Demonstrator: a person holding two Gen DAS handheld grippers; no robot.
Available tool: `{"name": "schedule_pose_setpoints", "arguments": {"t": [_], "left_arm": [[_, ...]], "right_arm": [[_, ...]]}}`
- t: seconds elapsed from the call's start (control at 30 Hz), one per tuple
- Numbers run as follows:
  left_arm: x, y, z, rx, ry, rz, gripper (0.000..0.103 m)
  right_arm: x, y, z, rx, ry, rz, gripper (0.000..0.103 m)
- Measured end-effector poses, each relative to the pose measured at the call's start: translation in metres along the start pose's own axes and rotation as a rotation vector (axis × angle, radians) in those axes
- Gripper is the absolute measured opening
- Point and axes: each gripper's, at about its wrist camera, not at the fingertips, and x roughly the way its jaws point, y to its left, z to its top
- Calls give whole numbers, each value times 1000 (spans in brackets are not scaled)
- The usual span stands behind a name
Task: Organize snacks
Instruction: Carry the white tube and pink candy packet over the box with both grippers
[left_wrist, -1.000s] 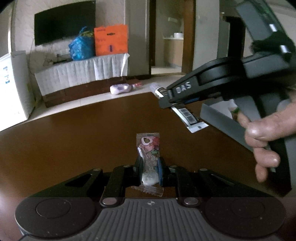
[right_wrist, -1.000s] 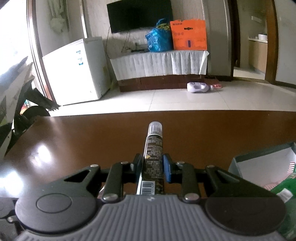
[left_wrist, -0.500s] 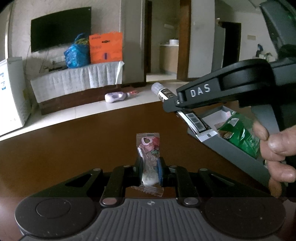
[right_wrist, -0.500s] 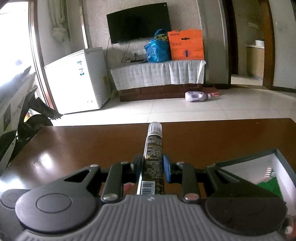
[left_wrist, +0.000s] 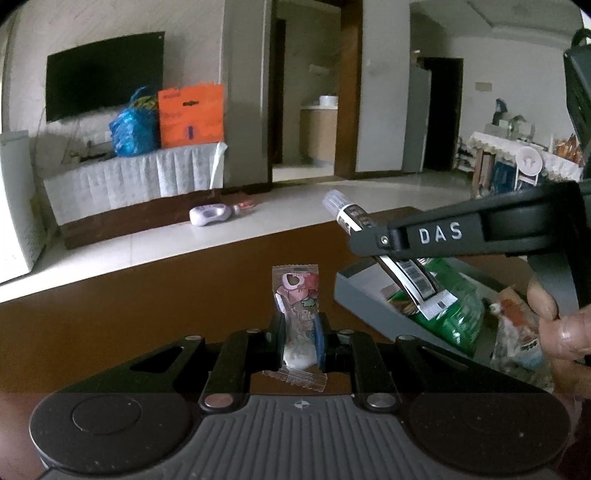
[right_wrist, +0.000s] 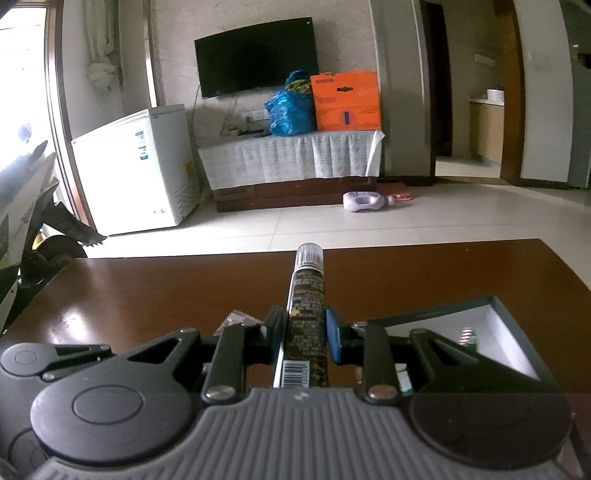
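My left gripper (left_wrist: 299, 332) is shut on a small pink-and-white candy packet (left_wrist: 297, 295), held above the brown table (left_wrist: 147, 302). My right gripper (right_wrist: 306, 332) is shut on a long dark snack stick (right_wrist: 307, 295) with a clear crimped tip and a barcode near its base. In the left wrist view the right gripper (left_wrist: 369, 243) hangs at the right with the snack stick (left_wrist: 391, 254) slanting down over a grey box (left_wrist: 369, 299). A green snack bag (left_wrist: 450, 306) and other packets lie in that box. The grey box (right_wrist: 509, 332) also shows at lower right in the right wrist view.
A person's hand (left_wrist: 557, 321) grips the right tool's handle. Beyond the table edge lies tiled floor with a purple bottle (right_wrist: 364, 202). A white freezer (right_wrist: 144, 170) and a cloth-covered stand (right_wrist: 295, 162) with a blue bag and orange box stand at the back.
Both grippers rose and shifted toward the right with their snacks. The grey box came further into both views, its contents now showing. Both grips stayed unchanged.
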Motion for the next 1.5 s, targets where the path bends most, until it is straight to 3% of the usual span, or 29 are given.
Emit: {"name": "schedule_pose_setpoints", "arguments": {"t": [0.7,1.5], "left_arm": [[27,-57,19,30,-32,-90,18],[48,-87,25,44,-29,-155,18]], "right_arm": [[-52,-73,-3,28,-24,-86,25],[-72,-114,-3,46,-25,-150,25]]}}
